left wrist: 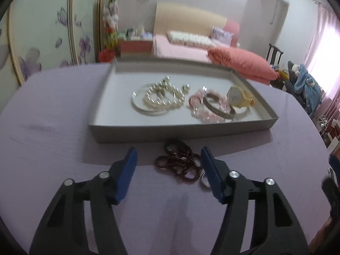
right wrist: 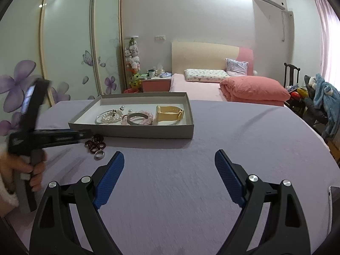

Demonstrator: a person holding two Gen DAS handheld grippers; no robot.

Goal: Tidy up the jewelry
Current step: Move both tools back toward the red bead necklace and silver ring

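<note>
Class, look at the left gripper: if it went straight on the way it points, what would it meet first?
Most likely the dark red bead bracelet lying between the left gripper fingers; depth is uncertain.

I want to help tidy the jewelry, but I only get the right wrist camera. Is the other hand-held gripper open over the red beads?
Observer: Yes. The left hand-held gripper is open, and the dark red beads lie on the purple cloth between its fingers, not pinched.
Operator: Does the yellow thing in the box have a clock face?
Observer: Yes. From the left wrist, the yellow watch in the box shows a pale round face, though it looks blurry.
</note>
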